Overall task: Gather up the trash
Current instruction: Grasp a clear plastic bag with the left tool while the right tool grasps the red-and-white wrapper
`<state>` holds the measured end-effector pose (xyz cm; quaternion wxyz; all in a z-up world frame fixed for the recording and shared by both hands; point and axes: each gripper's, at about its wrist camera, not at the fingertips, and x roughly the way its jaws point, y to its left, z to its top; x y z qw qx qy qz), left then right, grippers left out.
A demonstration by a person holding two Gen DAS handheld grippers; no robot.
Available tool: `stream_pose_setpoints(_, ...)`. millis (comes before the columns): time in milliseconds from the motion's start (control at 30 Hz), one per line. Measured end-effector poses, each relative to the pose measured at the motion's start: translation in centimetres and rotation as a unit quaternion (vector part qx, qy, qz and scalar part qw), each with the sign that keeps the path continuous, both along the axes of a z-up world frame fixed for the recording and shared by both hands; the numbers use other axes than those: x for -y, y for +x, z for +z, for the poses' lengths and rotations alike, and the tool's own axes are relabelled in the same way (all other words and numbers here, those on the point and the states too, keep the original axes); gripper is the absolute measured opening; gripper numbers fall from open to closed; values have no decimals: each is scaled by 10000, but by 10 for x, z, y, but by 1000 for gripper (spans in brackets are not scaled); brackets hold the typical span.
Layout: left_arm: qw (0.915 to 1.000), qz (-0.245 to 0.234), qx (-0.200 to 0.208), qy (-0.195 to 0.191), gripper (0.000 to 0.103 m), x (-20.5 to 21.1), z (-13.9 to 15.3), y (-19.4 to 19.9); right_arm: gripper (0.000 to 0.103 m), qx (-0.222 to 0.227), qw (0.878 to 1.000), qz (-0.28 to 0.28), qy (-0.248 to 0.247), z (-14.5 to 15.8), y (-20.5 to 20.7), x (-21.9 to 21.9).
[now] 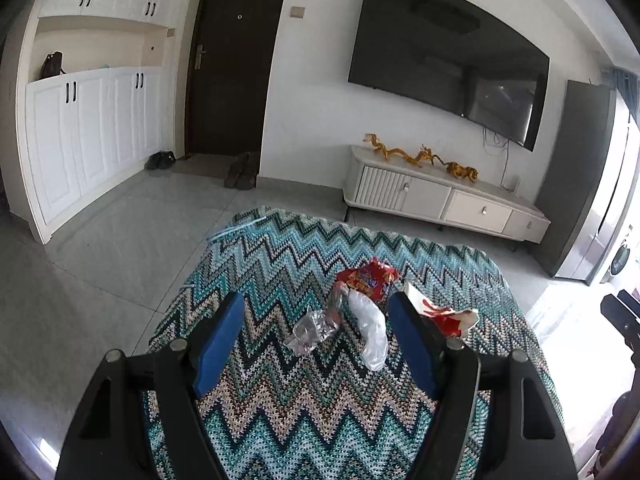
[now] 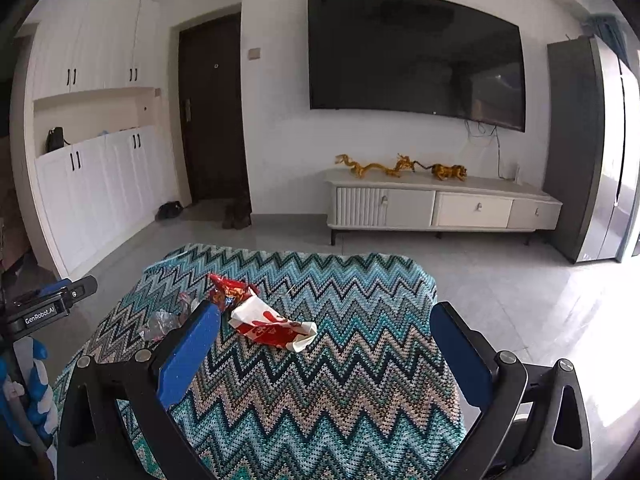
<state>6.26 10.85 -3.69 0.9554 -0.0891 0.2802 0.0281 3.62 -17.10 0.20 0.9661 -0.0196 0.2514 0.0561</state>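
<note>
We read this as the approach step: nothing is picked up yet, and both tongs hang above the table, which is covered by a zigzag cloth (image 1: 304, 412).

Trash on the table, left to right in the left wrist view: a crumpled clear wrapper (image 1: 310, 329), a white plastic bag (image 1: 371, 330) just beside it, a red snack packet (image 1: 370, 277) behind both, and a red-and-white paper wrapper (image 1: 450, 316) furthest right, partly hidden behind the right finger of those tongs. All four lie close together near the middle of the cloth.

Left tongs (image 1: 314, 308): released, jaws apart, nothing between the pads. The clear wrapper and the white bag sit in line with the gap but further out, not touched.

Right tongs (image 2: 326, 322): released and wide, empty. The paper wrapper (image 2: 274, 326) lies ahead between the fingers, nearer the left one; the snack packet (image 2: 232, 290) sits just behind it.

Our judgement of the next move: lower each pair of tongs over its nearest piece, left on the clear wrapper or bag, right on the paper wrapper, then close. The pieces are thin, light and crumpled, so the pads need to come right down to the cloth without pinching it. No bin is visible in either view.
</note>
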Motion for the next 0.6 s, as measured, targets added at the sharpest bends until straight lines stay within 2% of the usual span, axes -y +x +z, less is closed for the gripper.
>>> stream_pose_setpoints(400,9990,-191,-402,87,73,11,-25,26,103,-474,9982,294,197,-35,38,4)
stream_pose_setpoints(600,9974,-403,-574,-135,73,4,-45,34,103,-808,9953,337,417,-63,65,9)
